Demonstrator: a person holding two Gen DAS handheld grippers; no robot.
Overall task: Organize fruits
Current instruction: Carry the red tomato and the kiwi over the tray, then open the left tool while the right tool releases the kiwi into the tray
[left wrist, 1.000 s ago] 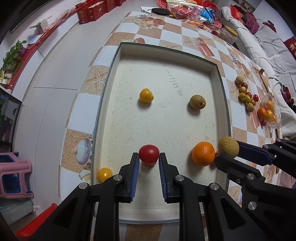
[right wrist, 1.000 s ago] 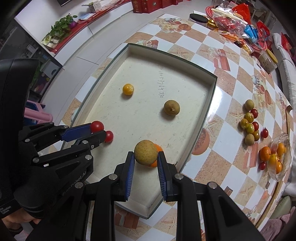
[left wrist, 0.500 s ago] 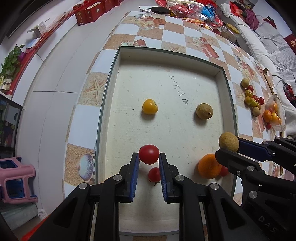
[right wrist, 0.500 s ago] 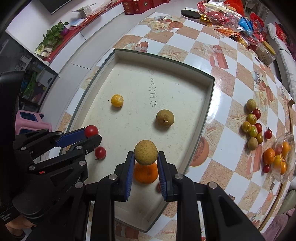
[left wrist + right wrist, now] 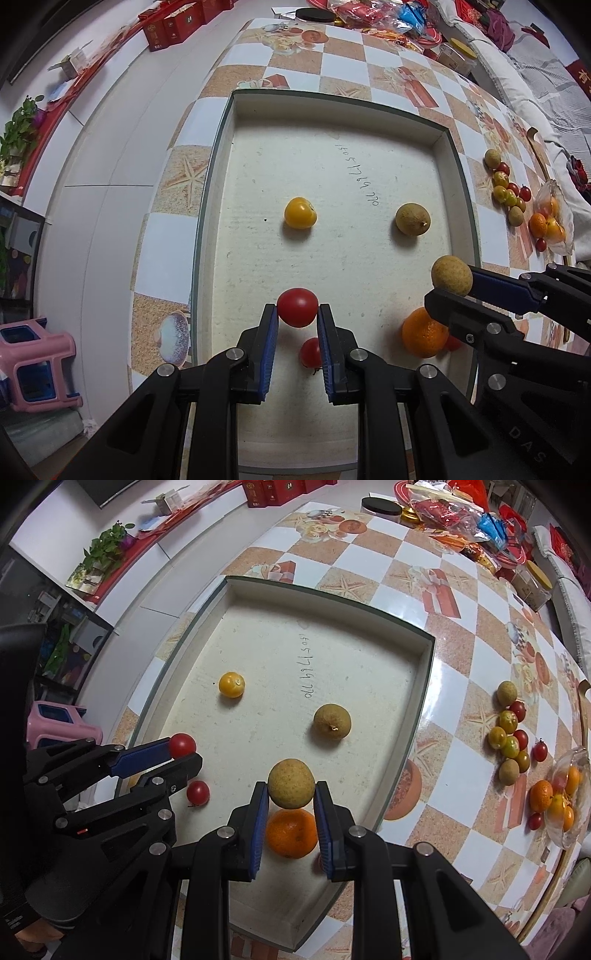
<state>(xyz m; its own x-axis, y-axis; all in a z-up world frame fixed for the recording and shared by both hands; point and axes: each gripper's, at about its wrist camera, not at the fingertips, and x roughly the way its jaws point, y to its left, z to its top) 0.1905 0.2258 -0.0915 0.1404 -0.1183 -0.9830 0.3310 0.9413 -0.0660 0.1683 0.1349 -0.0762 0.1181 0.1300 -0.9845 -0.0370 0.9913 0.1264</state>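
Observation:
My left gripper (image 5: pixel 297 314) is shut on a red cherry tomato (image 5: pixel 297 307), held above the white tray (image 5: pixel 332 105); the same tomato (image 5: pixel 182 745) shows at the left of the right wrist view. My right gripper (image 5: pixel 291 790) is shut on a brown longan (image 5: pixel 291 783), also seen as the longan (image 5: pixel 451 275). On the tray floor lie a second red tomato (image 5: pixel 309 352), an orange mandarin (image 5: pixel 291 832), a yellow tomato (image 5: pixel 300 218) and another brown longan (image 5: pixel 413 219). Something small and red peeks from behind the mandarin (image 5: pixel 423 338).
A heap of loose longans and small tomatoes (image 5: pixel 511 734) lies on the checked tablecloth right of the tray, beside a glass bowl (image 5: pixel 565 797) of mandarins. Snack bags and jars (image 5: pixel 458 513) crowd the table's far end. A pink stool (image 5: pixel 33 362) stands on the floor at left.
Both grippers drew back toward the tray's near end, keeping their fruits. The second red tomato now shows below the left jaws, and the mandarin lies under the right jaws.

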